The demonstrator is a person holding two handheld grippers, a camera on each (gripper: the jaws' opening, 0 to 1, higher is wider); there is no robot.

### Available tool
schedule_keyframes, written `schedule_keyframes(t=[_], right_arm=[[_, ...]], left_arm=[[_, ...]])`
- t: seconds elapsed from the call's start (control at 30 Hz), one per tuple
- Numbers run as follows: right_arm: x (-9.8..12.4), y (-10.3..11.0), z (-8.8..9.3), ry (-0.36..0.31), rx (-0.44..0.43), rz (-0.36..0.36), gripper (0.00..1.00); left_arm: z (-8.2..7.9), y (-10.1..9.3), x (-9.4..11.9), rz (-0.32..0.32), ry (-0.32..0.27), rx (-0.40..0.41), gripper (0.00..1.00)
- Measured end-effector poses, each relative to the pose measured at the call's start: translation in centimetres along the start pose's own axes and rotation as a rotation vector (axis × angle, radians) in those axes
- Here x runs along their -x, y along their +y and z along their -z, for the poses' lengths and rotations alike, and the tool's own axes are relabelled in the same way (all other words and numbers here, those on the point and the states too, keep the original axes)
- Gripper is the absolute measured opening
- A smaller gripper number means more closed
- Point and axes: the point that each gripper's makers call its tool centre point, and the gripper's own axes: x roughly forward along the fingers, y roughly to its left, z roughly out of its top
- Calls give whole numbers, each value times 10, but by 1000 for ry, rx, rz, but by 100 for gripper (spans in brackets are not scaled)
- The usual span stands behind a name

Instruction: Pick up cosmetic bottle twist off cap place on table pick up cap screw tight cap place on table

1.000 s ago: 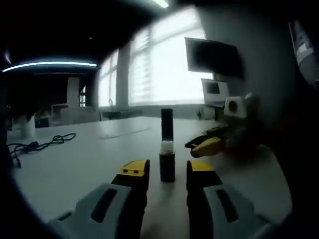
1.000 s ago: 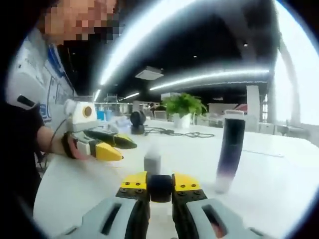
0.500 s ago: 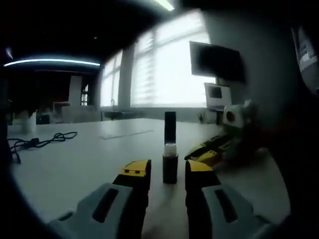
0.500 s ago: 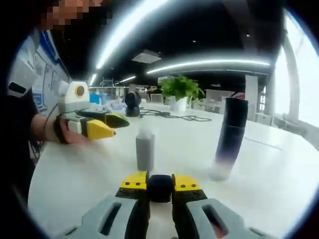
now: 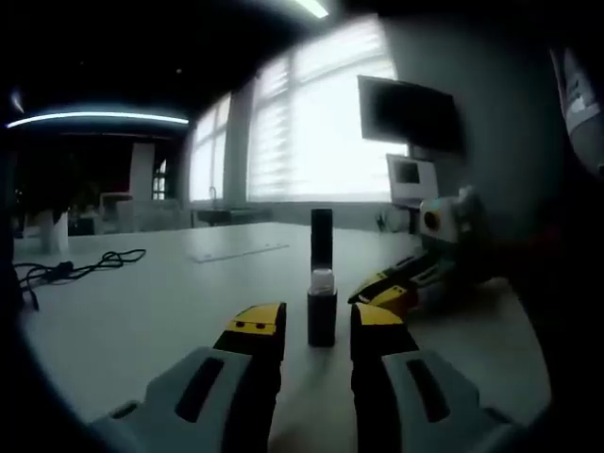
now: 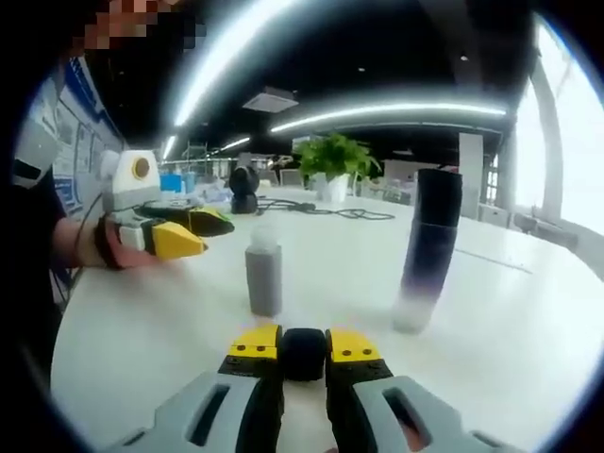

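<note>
In the left gripper view, a dark cable (image 5: pixel 75 269) lies at the left edge on the pale bench (image 5: pixel 142 311). At the lower centre the left gripper (image 5: pixel 316 326) rises from the bottom, its yellow-tipped jaws apart with nothing between them. Just beyond the tips, centred in the gap, stands the small cosmetic bottle (image 5: pixel 322 307), upright on the bench with its neck bare. Behind it, further off, stands a tall dark bottle (image 5: pixel 321 238). To the right of centre the right gripper (image 5: pixel 387 291) comes in from the right edge, low over the bench.

In the right gripper view, the left gripper (image 6: pixel 184 236) sits at the left, held in a hand (image 6: pixel 104 247), jaws parted and empty. Right of it, near the middle, the cosmetic bottle (image 6: pixel 264 278) stands grey and upright. At the bottom centre the right gripper (image 6: pixel 304 351) has its jaws closed on a small dark cap (image 6: pixel 304 354). At the right stands the tall dark bottle (image 6: pixel 429 250), and a potted plant (image 6: pixel 332 162) sits far back.
</note>
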Motion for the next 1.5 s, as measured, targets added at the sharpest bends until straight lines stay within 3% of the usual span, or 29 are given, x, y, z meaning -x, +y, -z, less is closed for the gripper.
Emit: schedule_keyframes(t=[0.2, 0.3, 0.43, 0.63, 0.77, 1.1, 1.27, 1.5], right_arm=[[1, 1, 2, 12, 6, -13, 12], [0, 5, 4, 20, 21, -29, 20], [2, 5, 1, 3, 11, -35, 21], [11, 5, -14, -83, -31, -59, 33], [29, 2, -23, -151, -82, -46, 34], [71, 1, -31, -264, -78, -1, 33], [82, 8, -29, -272, -68, 9, 34], [84, 6, -32, -296, -85, 24, 33]], left_arm=[[1, -1, 0, 2, 4, -2, 18], [1, 0, 0, 0, 2, 1, 18], [0, -2, 0, 5, 0, -2, 18], [-3, -6, 1, 19, -13, -17, 19], [-4, -5, 2, 11, -19, -10, 20], [-2, -14, 25, 1, -14, -31, 20], [-3, -31, 38, 35, -20, -70, 21], [-3, -25, 42, -1, -15, -77, 23]])
